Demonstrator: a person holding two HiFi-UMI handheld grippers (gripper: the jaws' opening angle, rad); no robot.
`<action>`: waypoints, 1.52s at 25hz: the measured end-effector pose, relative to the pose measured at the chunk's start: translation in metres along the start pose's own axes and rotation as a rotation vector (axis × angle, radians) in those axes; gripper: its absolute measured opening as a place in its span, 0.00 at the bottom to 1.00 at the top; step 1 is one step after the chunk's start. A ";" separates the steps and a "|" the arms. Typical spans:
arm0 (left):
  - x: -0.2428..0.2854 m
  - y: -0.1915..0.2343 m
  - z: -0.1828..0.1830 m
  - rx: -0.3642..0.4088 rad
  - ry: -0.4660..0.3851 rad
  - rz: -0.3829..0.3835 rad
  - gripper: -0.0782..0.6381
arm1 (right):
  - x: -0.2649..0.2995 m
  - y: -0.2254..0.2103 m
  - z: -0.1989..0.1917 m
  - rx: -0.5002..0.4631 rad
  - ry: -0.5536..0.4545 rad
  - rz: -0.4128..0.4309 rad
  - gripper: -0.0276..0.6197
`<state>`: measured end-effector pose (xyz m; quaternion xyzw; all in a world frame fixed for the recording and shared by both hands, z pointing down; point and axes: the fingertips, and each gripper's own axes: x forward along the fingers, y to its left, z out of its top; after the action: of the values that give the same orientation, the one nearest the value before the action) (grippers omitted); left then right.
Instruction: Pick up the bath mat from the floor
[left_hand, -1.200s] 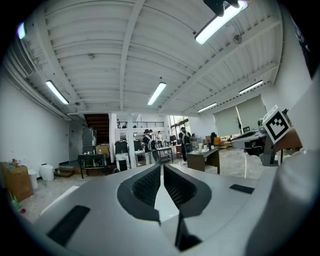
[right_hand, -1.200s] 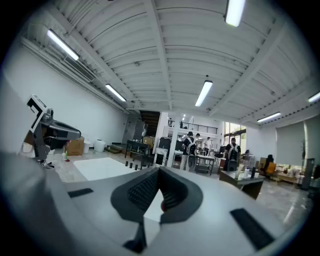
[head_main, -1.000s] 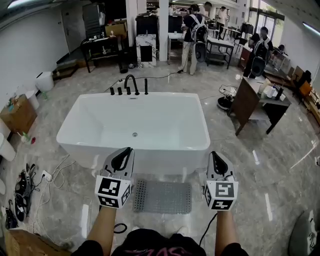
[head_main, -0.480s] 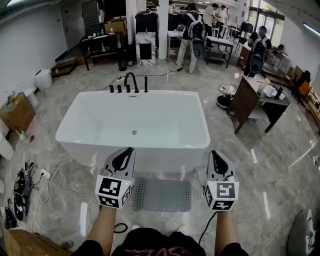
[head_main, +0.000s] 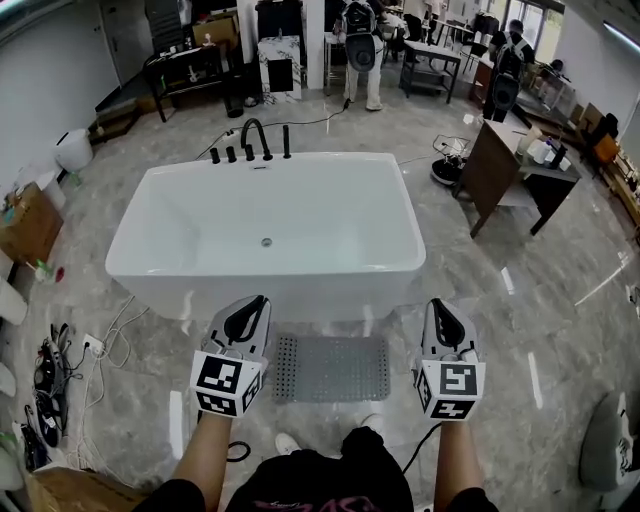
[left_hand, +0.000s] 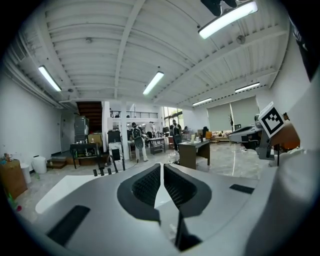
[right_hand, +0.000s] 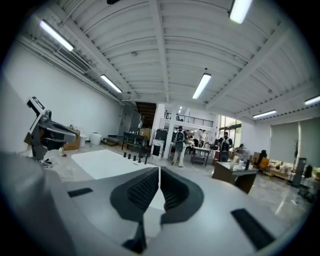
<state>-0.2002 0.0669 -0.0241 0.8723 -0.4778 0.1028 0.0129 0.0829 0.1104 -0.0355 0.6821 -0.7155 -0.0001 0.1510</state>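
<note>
A grey perforated bath mat (head_main: 331, 367) lies flat on the marble floor in the head view, right in front of the white bathtub (head_main: 150, 235). My left gripper (head_main: 259, 300) hangs above the mat's left end and my right gripper (head_main: 436, 304) above the floor just right of it. Both are shut with nothing between their jaws. In the left gripper view the left gripper (left_hand: 162, 167) points level across the room, and the mat is not seen there. The right gripper (right_hand: 159, 172) in its own view does the same.
The bathtub has black taps (head_main: 250, 140) at its far rim. Cables and a power strip (head_main: 90, 347) lie on the floor at the left. A dark desk (head_main: 515, 175) stands at the right. People stand at tables (head_main: 430, 60) far back. My shoes (head_main: 285, 443) show below the mat.
The head view has tipped further down and slightly forward, so the bathtub and mat sit higher in the picture. Both grippers stay shut and keep their places over the mat's ends.
</note>
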 end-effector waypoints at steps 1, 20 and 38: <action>0.005 -0.001 -0.003 -0.003 0.008 0.003 0.15 | 0.004 -0.003 -0.006 0.000 0.012 0.006 0.08; 0.100 -0.018 -0.062 0.008 0.199 0.144 0.15 | 0.109 -0.089 -0.107 0.037 0.145 0.147 0.08; 0.135 0.022 -0.268 -0.067 0.348 0.127 0.15 | 0.165 -0.029 -0.280 0.051 0.309 0.162 0.08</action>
<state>-0.1933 -0.0249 0.2619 0.8084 -0.5257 0.2368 0.1182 0.1676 0.0050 0.2615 0.6178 -0.7361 0.1351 0.2415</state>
